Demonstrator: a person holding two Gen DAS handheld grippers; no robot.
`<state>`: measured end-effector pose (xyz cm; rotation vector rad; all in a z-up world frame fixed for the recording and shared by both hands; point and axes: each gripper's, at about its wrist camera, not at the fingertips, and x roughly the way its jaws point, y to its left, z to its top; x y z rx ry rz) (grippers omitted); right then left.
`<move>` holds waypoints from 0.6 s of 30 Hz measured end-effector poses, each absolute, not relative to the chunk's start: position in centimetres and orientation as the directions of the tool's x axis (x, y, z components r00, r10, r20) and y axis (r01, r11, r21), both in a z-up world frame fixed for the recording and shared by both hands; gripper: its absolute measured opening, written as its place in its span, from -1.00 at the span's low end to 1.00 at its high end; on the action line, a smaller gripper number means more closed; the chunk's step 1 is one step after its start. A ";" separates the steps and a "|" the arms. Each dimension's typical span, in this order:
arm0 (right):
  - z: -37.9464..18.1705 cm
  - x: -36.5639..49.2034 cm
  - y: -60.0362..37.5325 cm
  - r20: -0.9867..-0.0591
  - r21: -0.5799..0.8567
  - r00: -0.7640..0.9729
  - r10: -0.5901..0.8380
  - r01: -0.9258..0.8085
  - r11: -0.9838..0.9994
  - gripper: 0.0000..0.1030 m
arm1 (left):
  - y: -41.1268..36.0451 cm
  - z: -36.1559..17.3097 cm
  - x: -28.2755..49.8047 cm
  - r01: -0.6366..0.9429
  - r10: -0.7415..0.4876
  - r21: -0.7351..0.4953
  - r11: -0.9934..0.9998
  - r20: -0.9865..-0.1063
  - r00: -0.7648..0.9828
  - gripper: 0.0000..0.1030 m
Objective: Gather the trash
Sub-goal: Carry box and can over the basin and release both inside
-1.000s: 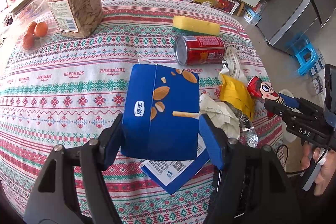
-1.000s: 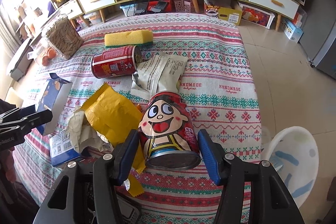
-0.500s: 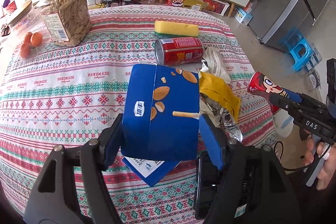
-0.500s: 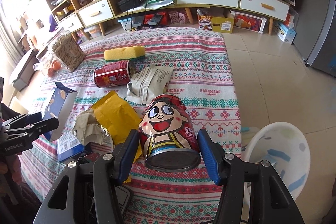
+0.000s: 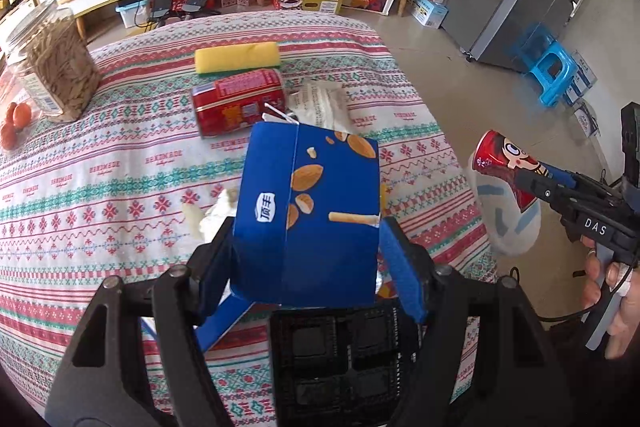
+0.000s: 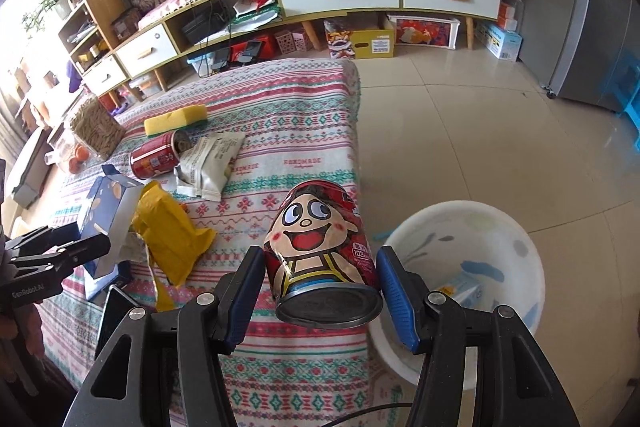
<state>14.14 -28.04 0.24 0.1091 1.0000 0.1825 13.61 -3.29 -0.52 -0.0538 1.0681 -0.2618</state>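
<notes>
My left tongs are clamped on the blue box, both blue pads pressed to its sides, the box held up off the desk with its flap end pointing away from me. My right tongs are clamped on the cartoon can, its dark base facing me and the grinning face on top. From the left view I see that can out past the desk edge, above the white bin. The right view shows the bin on the floor just beside the desk, with a small pale carton lying inside it.

On the desk there's trash to go: a red can on its side, a sponge just behind it, a grey wrapper beside the can, a yellow bag crumpled near the front edge, and some white paper under the box. At the far left a jar stands upright, with oranges beside it. A dark tray sits below my left tongs.
</notes>
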 end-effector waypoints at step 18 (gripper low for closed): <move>-1.1 8.4 -42.0 -0.840 0.205 0.532 0.109 0.125 0.971 0.14 | -19.1 -1.8 14.7 0.408 -0.346 -0.190 0.893 -0.870 0.351 0.38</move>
